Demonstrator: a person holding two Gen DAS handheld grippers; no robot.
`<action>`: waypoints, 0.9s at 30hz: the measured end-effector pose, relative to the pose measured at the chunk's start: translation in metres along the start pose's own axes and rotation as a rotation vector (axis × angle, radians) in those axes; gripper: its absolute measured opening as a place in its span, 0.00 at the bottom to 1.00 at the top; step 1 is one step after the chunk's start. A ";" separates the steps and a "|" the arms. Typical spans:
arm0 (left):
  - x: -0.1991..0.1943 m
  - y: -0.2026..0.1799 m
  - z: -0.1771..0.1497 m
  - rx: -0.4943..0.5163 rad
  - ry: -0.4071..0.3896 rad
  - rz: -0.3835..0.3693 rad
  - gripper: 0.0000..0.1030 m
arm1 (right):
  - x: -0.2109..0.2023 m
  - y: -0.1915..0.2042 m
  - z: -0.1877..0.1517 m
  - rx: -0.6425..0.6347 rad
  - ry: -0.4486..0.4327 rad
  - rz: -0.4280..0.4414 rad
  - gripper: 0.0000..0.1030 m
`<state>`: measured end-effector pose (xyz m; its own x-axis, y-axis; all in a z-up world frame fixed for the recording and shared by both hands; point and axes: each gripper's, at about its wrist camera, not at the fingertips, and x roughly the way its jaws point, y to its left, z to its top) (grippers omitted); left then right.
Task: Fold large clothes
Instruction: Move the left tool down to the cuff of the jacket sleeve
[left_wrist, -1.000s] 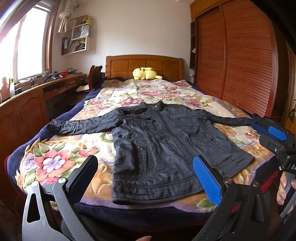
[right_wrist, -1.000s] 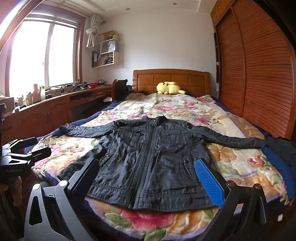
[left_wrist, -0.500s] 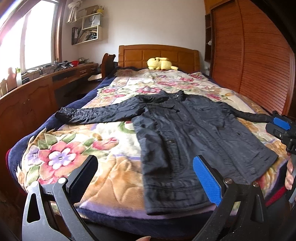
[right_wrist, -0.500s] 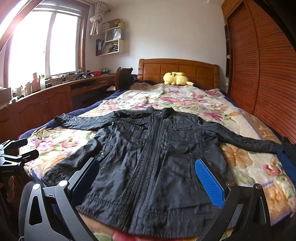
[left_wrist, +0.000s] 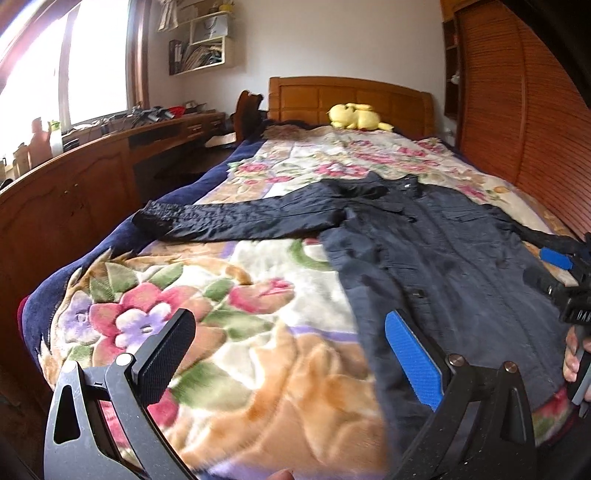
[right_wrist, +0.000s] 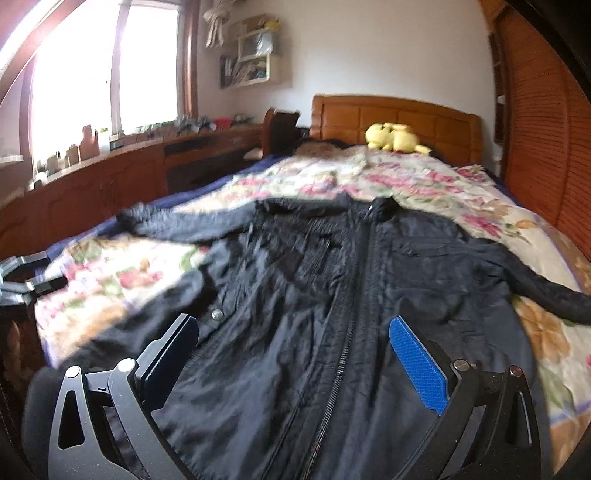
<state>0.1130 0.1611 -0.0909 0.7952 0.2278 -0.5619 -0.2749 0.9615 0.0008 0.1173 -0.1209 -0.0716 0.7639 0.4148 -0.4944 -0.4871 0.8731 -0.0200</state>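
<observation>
A dark, crinkled jacket (right_wrist: 332, 302) of thin shiny cloth lies flat and face up on the bed (left_wrist: 221, 332), reaching the foot edge, zipper closed down the middle, sleeves spread toward both side edges. The bed carries a plush floral blanket (left_wrist: 207, 295) with a navy border. The left tool (left_wrist: 291, 354) hangs wide apart over the blanket near the foot edge, left of the jacket's hem, holding nothing; one pad is ribbed blue, the other black. The right tool (right_wrist: 293, 360) is likewise spread wide and empty, low over the jacket's lower front, straddling the zipper. A yellow soft toy (right_wrist: 395, 138) rests by the wooden headboard (right_wrist: 399, 118).
</observation>
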 end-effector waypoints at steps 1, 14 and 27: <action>0.005 0.003 0.000 -0.002 0.007 0.005 1.00 | 0.007 0.000 -0.001 -0.004 0.011 0.002 1.00; 0.058 0.062 0.020 -0.015 0.064 0.059 1.00 | 0.032 -0.035 -0.026 0.050 0.123 0.043 1.00; 0.143 0.147 0.059 -0.123 0.147 0.044 1.00 | 0.047 -0.022 -0.026 0.048 0.128 0.050 1.00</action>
<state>0.2184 0.3439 -0.1229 0.6964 0.2353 -0.6780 -0.3785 0.9230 -0.0685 0.1524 -0.1271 -0.1165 0.6773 0.4248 -0.6007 -0.5004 0.8645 0.0472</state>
